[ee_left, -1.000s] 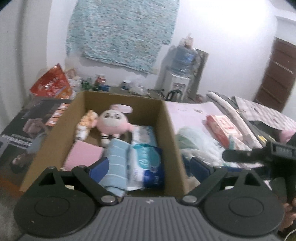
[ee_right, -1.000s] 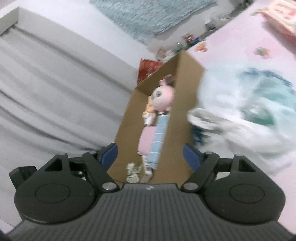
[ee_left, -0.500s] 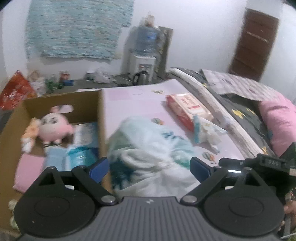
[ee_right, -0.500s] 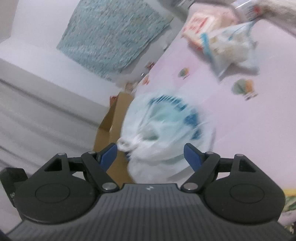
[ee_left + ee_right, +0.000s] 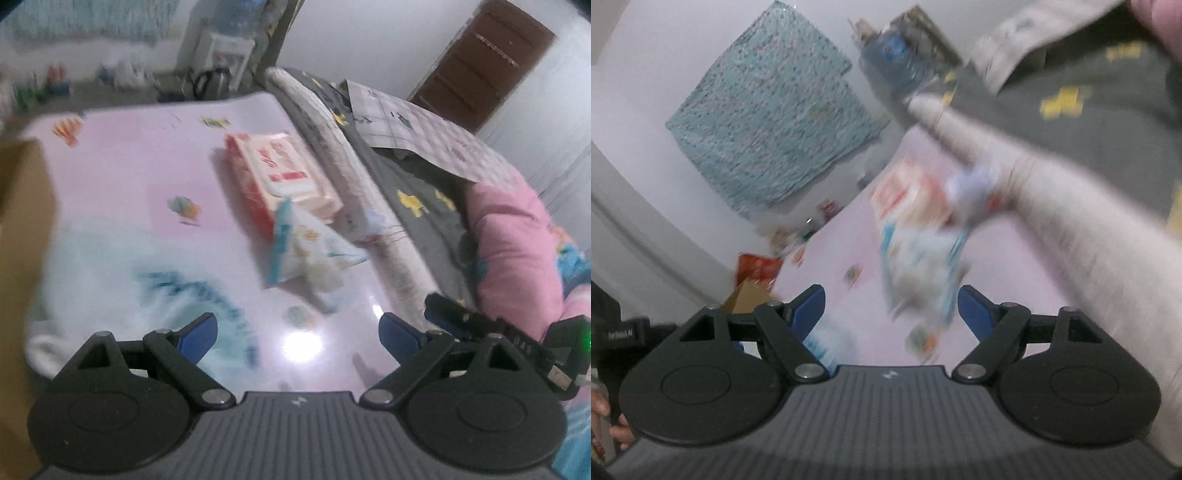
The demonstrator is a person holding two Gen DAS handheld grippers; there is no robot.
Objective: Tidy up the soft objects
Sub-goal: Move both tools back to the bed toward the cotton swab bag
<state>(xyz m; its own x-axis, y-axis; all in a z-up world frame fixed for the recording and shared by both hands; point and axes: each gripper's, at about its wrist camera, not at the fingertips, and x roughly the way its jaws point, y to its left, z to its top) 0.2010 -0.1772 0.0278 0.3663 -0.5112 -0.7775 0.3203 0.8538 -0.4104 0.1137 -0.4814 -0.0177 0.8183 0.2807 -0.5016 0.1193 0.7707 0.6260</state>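
Note:
A pink mat (image 5: 140, 155) carries a red-and-white wipes pack (image 5: 280, 166), a small blue-edged printed pouch (image 5: 306, 247) just in front of it, and a large white-and-teal soft pack (image 5: 110, 266) at the near left. My left gripper (image 5: 299, 330) hangs open above the mat, between the big pack and the pouch, nothing in it. In the right wrist view my right gripper (image 5: 891, 304) is open and empty, with the blurred pouch (image 5: 923, 258) and wipes pack (image 5: 908, 188) ahead of it. The cardboard box (image 5: 22, 206) edge shows at far left.
A rolled pale quilt (image 5: 347, 177), grey bedding (image 5: 417, 184) and a pink pillow (image 5: 513, 236) lie right of the mat. A water dispenser (image 5: 225, 48) and kettle (image 5: 212, 79) stand at the back wall, a brown door (image 5: 480, 62) at far right. A teal cloth (image 5: 772, 114) hangs on the wall.
Both grippers have swung right, away from the cardboard box with the plush toy, toward the wipes pack and pouch on the mat. Both stayed open.

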